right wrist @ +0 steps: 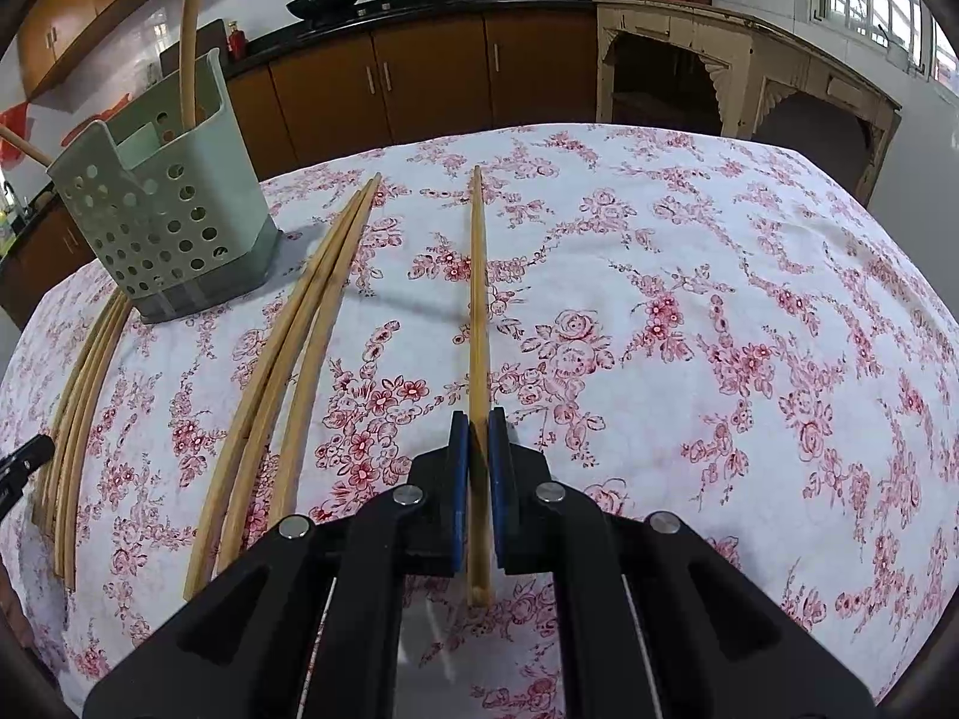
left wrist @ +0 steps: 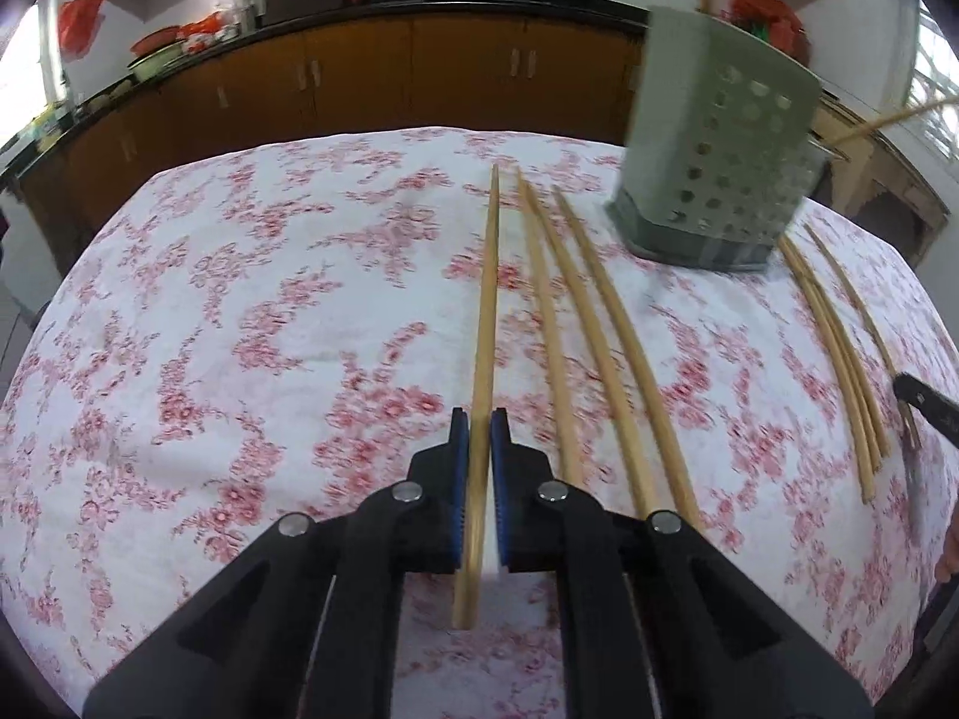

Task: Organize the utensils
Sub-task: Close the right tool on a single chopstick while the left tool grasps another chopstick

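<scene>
- Gripping one chopstick (left wrist: 484, 359), left gripper (left wrist: 479, 428) has its blue pads closed on it; stick points far over floral tablecloth (left wrist: 240, 329).
- Right gripper (right wrist: 478, 428) — clamped on another chopstick (right wrist: 478, 311).
- Loose chopsticks (right wrist: 287, 371) lie near, just beside green perforated holder (right wrist: 162, 227) — far left in right view, sticks standing in it.

Bright window daylight, motion blur in left view, heavy fisheye edge distortion.

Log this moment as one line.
left gripper: shut on chopstick | right gripper: shut on chopstick | holder: upright
</scene>
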`<state>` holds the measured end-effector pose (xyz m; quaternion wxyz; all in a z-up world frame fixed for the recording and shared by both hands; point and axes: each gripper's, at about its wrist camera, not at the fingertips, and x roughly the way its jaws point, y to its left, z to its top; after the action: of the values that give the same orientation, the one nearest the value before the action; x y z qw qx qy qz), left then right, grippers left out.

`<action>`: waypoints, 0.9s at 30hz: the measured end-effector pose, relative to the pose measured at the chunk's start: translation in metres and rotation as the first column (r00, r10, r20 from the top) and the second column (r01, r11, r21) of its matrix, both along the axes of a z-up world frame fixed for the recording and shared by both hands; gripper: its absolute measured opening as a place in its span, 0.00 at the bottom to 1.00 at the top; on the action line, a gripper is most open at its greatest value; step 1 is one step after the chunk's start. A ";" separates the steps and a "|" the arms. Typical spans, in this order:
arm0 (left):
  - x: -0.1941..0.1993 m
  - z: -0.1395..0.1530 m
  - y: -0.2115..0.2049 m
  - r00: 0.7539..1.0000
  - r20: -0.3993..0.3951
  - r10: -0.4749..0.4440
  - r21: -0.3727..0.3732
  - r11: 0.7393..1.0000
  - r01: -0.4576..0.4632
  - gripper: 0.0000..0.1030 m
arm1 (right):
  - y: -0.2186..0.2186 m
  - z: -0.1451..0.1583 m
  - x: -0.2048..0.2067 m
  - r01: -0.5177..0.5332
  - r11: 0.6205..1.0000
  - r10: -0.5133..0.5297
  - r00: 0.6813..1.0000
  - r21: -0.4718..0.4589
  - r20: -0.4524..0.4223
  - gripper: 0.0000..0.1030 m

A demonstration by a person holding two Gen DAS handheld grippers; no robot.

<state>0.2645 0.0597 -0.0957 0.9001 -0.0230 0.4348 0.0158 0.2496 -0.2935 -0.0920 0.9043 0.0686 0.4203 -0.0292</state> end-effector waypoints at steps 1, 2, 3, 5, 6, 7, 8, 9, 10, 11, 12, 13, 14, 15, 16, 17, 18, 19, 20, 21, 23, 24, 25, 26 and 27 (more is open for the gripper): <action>0.002 0.000 0.004 1.000 0.000 0.017 -0.003 1.000 -0.017 0.09 | 0.000 0.000 0.000 0.000 1.000 0.000 1.000 0.000 0.002 0.07; 0.004 0.000 0.006 1.000 0.001 0.028 -0.005 1.000 -0.028 0.09 | -0.001 0.000 0.001 0.001 1.000 -0.001 1.000 0.002 0.003 0.07; 0.005 0.000 0.008 0.999 0.001 0.033 -0.008 0.999 -0.033 0.09 | -0.002 0.000 0.002 0.001 1.000 -0.001 1.000 0.005 0.004 0.07; 0.007 0.001 0.010 0.999 0.002 0.032 -0.010 0.999 -0.032 0.09 | -0.004 0.000 0.004 0.003 1.000 -0.003 1.000 0.008 0.004 0.07; 0.007 0.001 0.011 1.000 0.002 0.030 -0.016 0.999 -0.030 0.09 | -0.004 0.000 0.005 0.003 1.000 -0.003 1.000 0.011 0.004 0.07; 0.006 0.001 0.011 1.000 0.003 0.029 -0.022 0.999 -0.029 0.09 | -0.005 0.000 0.006 0.002 1.000 -0.002 1.000 0.013 0.005 0.07; 0.006 0.001 0.012 1.000 0.003 0.028 -0.027 0.999 -0.027 0.09 | -0.006 0.000 0.007 0.000 1.000 0.000 1.000 0.014 0.004 0.07; 0.007 0.001 0.012 1.000 0.003 0.024 -0.028 0.999 -0.024 0.09 | -0.006 0.000 0.008 -0.002 1.000 0.002 1.000 0.014 0.004 0.07; 0.007 0.001 0.011 1.000 0.002 0.015 -0.020 1.000 -0.015 0.09 | -0.006 0.000 0.009 -0.004 1.000 0.004 1.000 0.011 0.004 0.07; 0.009 0.000 0.011 1.000 0.001 0.006 -0.009 1.000 -0.006 0.09 | -0.006 0.000 0.011 -0.008 1.000 0.008 1.000 0.006 0.003 0.07; 0.012 -0.001 0.011 1.000 0.000 -0.004 0.005 1.000 0.004 0.10 | -0.007 0.000 0.012 -0.010 1.000 0.010 1.000 0.002 0.003 0.07; 0.010 -0.001 0.007 1.000 0.000 -0.010 0.012 1.000 0.010 0.10 | -0.007 0.000 0.013 -0.011 1.000 0.011 1.000 0.001 0.003 0.07; 0.010 -0.001 0.007 1.000 -0.001 -0.015 0.016 1.000 0.015 0.10 | -0.008 -0.001 0.014 -0.012 1.000 0.012 1.000 0.001 0.003 0.07; 0.010 -0.001 0.007 1.000 0.000 -0.017 0.013 1.000 0.017 0.10 | -0.009 -0.001 0.015 -0.012 1.000 0.012 1.000 0.002 0.002 0.07; 0.010 -0.001 0.007 1.000 0.000 -0.017 0.008 1.000 0.017 0.10 | -0.010 -0.001 0.015 -0.012 1.000 0.012 1.000 0.003 0.002 0.07; 0.011 -0.001 0.008 1.000 0.000 -0.017 0.005 1.000 0.017 0.10 | -0.009 -0.001 0.015 -0.013 1.000 0.013 1.000 0.004 0.003 0.07; 0.011 -0.001 0.008 1.000 0.000 -0.017 0.004 1.000 0.017 0.10 | -0.009 -0.001 0.015 -0.012 1.000 0.012 1.000 0.006 0.003 0.07; 0.011 -0.001 0.008 1.000 0.000 -0.017 0.002 1.000 0.017 0.10 | -0.010 -0.001 0.015 -0.013 1.000 0.013 1.000 0.009 0.003 0.07; 0.011 -0.001 0.009 1.000 0.000 -0.018 -0.001 1.000 0.018 0.10 | -0.010 -0.001 0.015 -0.012 1.000 0.012 1.000 0.011 0.003 0.07; 0.011 -0.001 0.010 1.000 0.000 -0.018 -0.005 1.000 0.018 0.10 | -0.010 -0.001 0.015 -0.012 1.000 0.012 1.000 0.014 0.004 0.07; 0.011 -0.001 0.011 1.000 0.001 -0.019 -0.011 1.000 0.019 0.11 | -0.011 -0.001 0.014 -0.012 1.000 0.012 1.000 0.021 0.004 0.07; 0.010 -0.001 0.011 1.000 0.001 -0.019 -0.014 1.000 0.020 0.11 | -0.011 -0.001 0.014 -0.012 1.000 0.012 1.000 0.023 0.005 0.07; 0.010 -0.001 0.011 1.000 0.002 -0.021 -0.017 1.000 0.021 0.12 | -0.011 -0.001 0.014 -0.012 1.000 0.012 1.000 0.024 0.005 0.07; 0.010 -0.001 0.011 1.000 0.002 -0.023 -0.018 1.000 0.023 0.12 | -0.011 -0.001 0.013 -0.012 1.000 0.012 1.000 0.025 0.005 0.08; 0.009 -0.001 0.011 1.000 0.002 -0.025 -0.019 1.000 0.025 0.13 | -0.011 -0.001 0.013 -0.012 1.000 0.011 1.000 0.026 0.005 0.08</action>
<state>0.2740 0.0704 -0.0968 0.9004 -0.0263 0.4343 0.0004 0.2623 -0.3044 -0.0931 0.9046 0.0782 0.4187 -0.0183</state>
